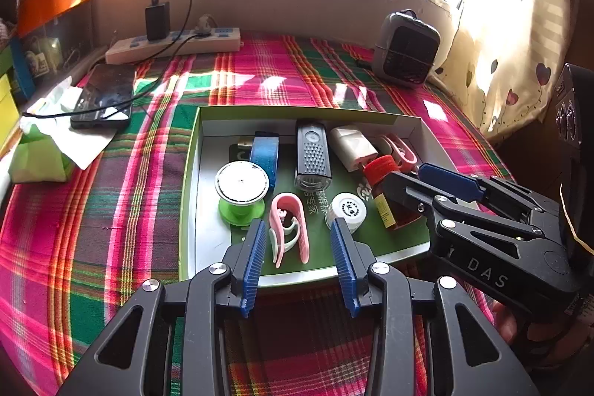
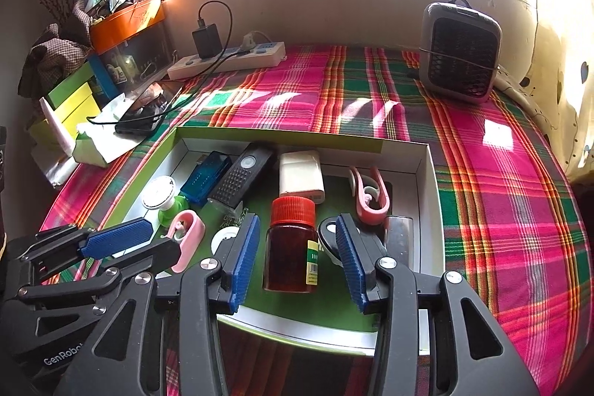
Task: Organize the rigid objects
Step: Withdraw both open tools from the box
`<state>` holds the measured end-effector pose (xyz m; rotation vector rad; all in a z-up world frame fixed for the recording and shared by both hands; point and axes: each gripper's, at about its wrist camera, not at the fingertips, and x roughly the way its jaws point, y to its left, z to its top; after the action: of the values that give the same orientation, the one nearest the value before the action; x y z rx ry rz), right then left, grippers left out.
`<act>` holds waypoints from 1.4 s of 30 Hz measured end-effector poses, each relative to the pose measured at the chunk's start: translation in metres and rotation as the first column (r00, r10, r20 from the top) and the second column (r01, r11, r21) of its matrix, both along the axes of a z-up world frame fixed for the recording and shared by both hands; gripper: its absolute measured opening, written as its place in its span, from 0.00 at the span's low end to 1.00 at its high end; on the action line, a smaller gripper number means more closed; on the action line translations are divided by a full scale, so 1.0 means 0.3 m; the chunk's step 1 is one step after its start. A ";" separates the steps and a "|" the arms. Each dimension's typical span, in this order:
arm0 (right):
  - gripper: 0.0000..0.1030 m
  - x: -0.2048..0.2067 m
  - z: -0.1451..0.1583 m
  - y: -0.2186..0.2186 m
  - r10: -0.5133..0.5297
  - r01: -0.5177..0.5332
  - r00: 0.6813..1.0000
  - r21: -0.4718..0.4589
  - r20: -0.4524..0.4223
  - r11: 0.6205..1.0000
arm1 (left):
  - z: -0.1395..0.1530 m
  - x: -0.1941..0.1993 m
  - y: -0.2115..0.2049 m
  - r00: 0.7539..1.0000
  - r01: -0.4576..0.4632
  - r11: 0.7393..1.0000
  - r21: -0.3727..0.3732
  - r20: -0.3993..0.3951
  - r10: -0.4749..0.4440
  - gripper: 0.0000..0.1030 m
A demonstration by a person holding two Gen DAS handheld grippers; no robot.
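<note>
Your left gripper [image 1: 299, 247] hovers over the near edge of the shallow box [image 1: 297, 112], fingers parted and holding nothing; the pink clip [image 1: 287, 229] lies on the box floor between and just beyond them, long axis running near-to-far, its closed bend at the far end. Your right gripper [image 2: 297, 257] stands parted around the amber bottle [image 2: 292, 247], with a gap visible on both sides, so no grip. The bottle stands upright, red cap up, near the front of the box. Behind it, the black ribbed device [image 2: 241, 179] and blue dongle [image 2: 206, 175] lie tilted towards the far right; a second pink clip [image 2: 369, 197] lies far right.
</note>
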<state>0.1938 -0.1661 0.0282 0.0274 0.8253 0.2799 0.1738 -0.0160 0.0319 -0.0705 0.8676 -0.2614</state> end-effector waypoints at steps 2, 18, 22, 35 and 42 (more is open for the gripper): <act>0.43 -0.015 0.007 -0.003 0.001 -0.001 1.000 0.003 0.002 1.000 | 0.009 -0.014 -0.001 1.000 -0.005 1.000 0.014 0.009 0.004 0.36; 0.43 -0.179 0.043 -0.021 -0.011 0.012 1.000 -0.031 0.012 0.999 | 0.023 -0.156 0.011 0.999 -0.052 0.997 0.064 0.004 0.052 0.37; 0.43 -0.208 0.021 -0.022 -0.011 0.010 1.000 -0.038 -0.008 0.999 | -0.004 -0.187 0.009 0.998 -0.062 0.995 0.076 -0.014 0.063 0.37; 0.43 -0.282 -0.051 -0.050 -0.060 0.055 0.997 -0.083 -0.055 0.995 | -0.086 -0.246 -0.003 0.994 -0.080 0.989 0.127 -0.059 0.088 0.37; 0.43 -0.310 -0.086 -0.071 -0.098 0.088 0.991 -0.105 -0.093 0.991 | -0.091 -0.265 -0.011 0.994 -0.095 0.985 0.146 -0.037 0.102 0.37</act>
<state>0.1009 -0.1872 0.0023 -0.0145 0.9325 0.1497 0.0942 -0.0194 0.0047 0.0155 0.9222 -0.1044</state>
